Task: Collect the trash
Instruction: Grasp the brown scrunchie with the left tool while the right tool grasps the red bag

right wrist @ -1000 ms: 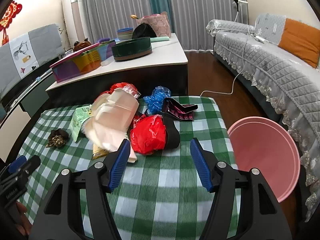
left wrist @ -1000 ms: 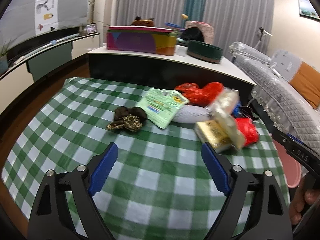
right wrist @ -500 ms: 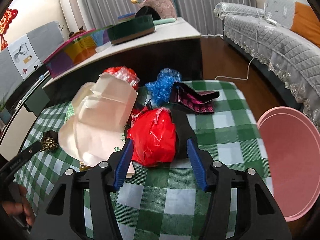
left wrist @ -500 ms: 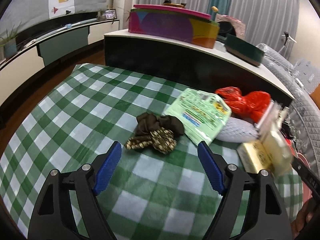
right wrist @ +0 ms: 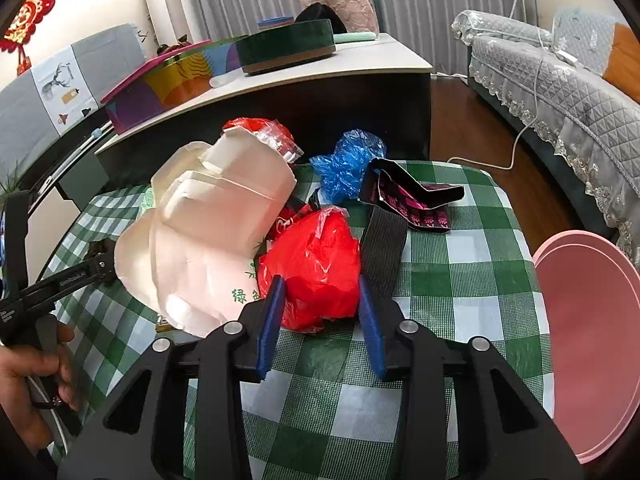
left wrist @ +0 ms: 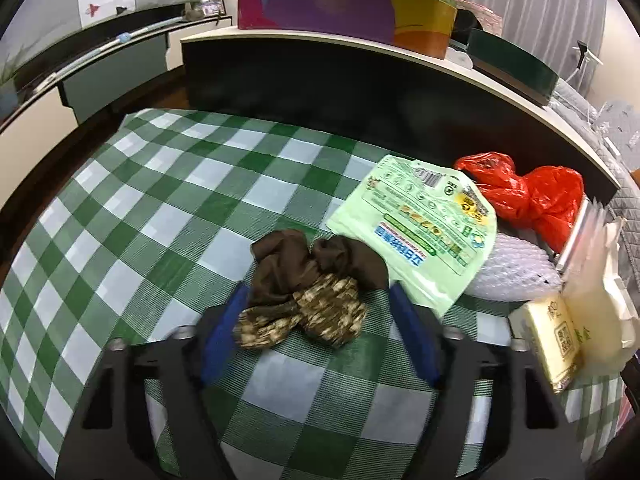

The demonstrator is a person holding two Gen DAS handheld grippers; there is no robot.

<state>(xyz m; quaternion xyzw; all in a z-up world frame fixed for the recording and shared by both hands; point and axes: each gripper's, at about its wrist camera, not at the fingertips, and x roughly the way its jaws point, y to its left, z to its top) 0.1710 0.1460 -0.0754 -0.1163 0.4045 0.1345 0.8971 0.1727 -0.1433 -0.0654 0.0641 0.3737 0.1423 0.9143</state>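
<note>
Trash is all on the green checked tablecloth [left wrist: 132, 216]: my left gripper [left wrist: 316, 312] is spread wide around the crumpled brown cloth wad [left wrist: 308, 292], and my right gripper [right wrist: 320, 312] is spread around the shiny red plastic bag [right wrist: 312, 268], pinching nothing. I think nothing is collected yet. The round pink bin [right wrist: 588, 340] beside the table looks empty, and the pale green packet [left wrist: 420, 228] and white paper boxes [right wrist: 208, 224] wait too.

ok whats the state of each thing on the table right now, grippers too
left gripper: open, fingers either side of the brown cloth
brown cloth: crumpled, on the table
green packet: flat, one edge over the white foam net
right gripper: open, fingers flanking the red bag
red bag: scrunched, on the table
white container: tilted on the pile
pink bin: empty as far as visible
</note>
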